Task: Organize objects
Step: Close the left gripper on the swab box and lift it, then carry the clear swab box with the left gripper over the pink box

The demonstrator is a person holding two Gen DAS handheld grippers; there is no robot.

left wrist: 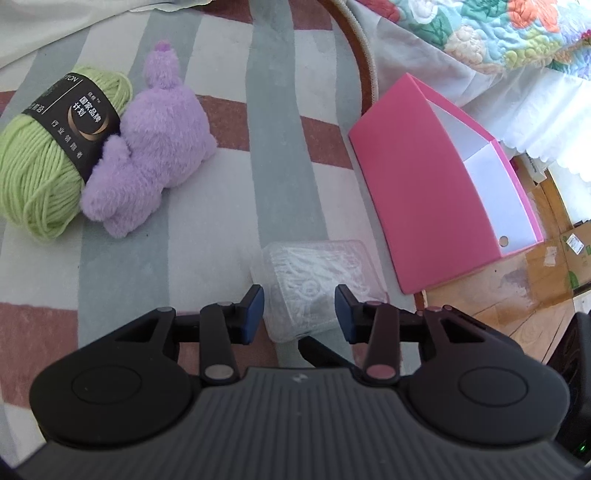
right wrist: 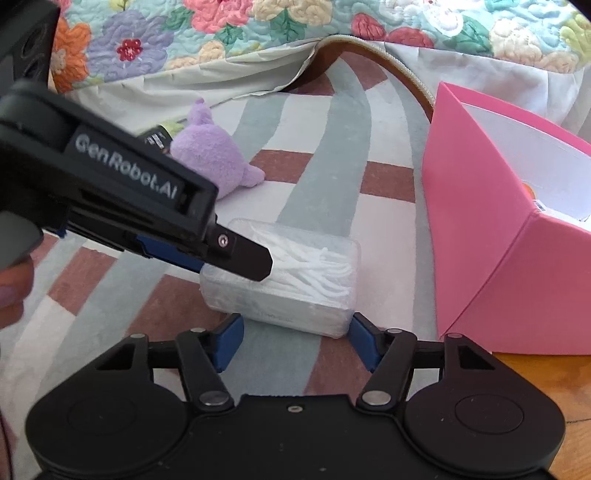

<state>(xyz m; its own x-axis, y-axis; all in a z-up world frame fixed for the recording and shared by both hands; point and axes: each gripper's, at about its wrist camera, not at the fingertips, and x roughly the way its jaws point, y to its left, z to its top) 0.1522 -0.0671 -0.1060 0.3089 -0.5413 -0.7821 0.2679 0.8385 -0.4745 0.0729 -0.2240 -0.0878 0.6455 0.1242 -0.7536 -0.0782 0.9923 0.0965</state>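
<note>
A clear plastic box (left wrist: pixel 317 273) of white cotton swabs lies on the striped rug (left wrist: pixel 229 177). My left gripper (left wrist: pixel 300 314) has the box's near end between its blue pads, which rest against its sides. In the right wrist view the left gripper (right wrist: pixel 258 256) reaches in from the left over the left end of the box (right wrist: pixel 295 280). My right gripper (right wrist: pixel 297 328) is open, its tips just in front of the box's near side. A green yarn ball (left wrist: pixel 40 173) and a purple plush toy (left wrist: pixel 155 147) lie together at the far left.
A pink file box (left wrist: pixel 436 192) stands open-topped at the right, partly on the wooden floor (left wrist: pixel 517 295). A flowered quilt (right wrist: pixel 258 26) hangs along the back. Cardboard boxes (left wrist: pixel 576 258) sit at the far right. A person's hand (right wrist: pixel 11 288) shows at the left edge.
</note>
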